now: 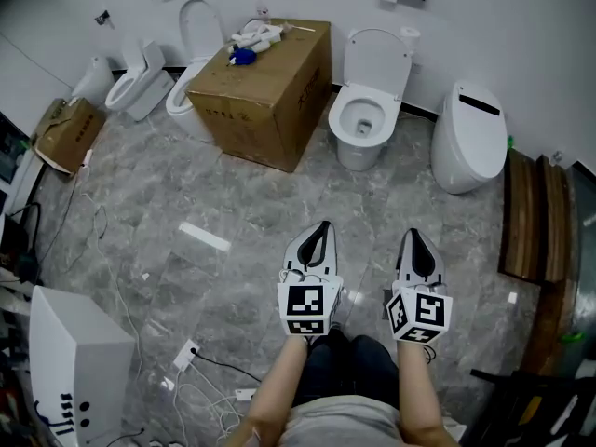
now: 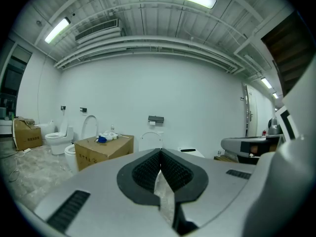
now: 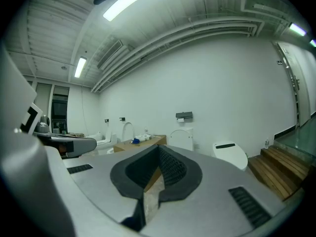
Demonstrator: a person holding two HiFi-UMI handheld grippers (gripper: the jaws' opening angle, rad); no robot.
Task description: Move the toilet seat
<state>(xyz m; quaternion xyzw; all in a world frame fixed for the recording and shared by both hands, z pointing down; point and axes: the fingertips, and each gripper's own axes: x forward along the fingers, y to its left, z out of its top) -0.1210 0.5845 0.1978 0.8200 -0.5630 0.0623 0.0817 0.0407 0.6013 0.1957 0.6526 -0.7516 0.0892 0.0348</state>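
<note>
A white toilet (image 1: 361,119) stands against the far wall with its seat and lid (image 1: 377,59) raised upright. My left gripper (image 1: 322,227) and right gripper (image 1: 413,237) are held side by side over the grey marble floor, well short of the toilet, both pointing toward it. Both are shut with nothing between the jaws. The raised lid (image 2: 150,141) shows just above the closed left gripper (image 2: 160,152) in the left gripper view. It appears again as the lid (image 3: 181,138) beyond the closed right gripper (image 3: 159,148) in the right gripper view.
A large cardboard box (image 1: 265,87) stands left of the toilet, with two more toilets (image 1: 135,82) behind it. A closed smart toilet (image 1: 470,138) is on the right, beside wooden steps (image 1: 531,217). Cables and a power strip (image 1: 186,354) lie at lower left near a white unit (image 1: 70,361).
</note>
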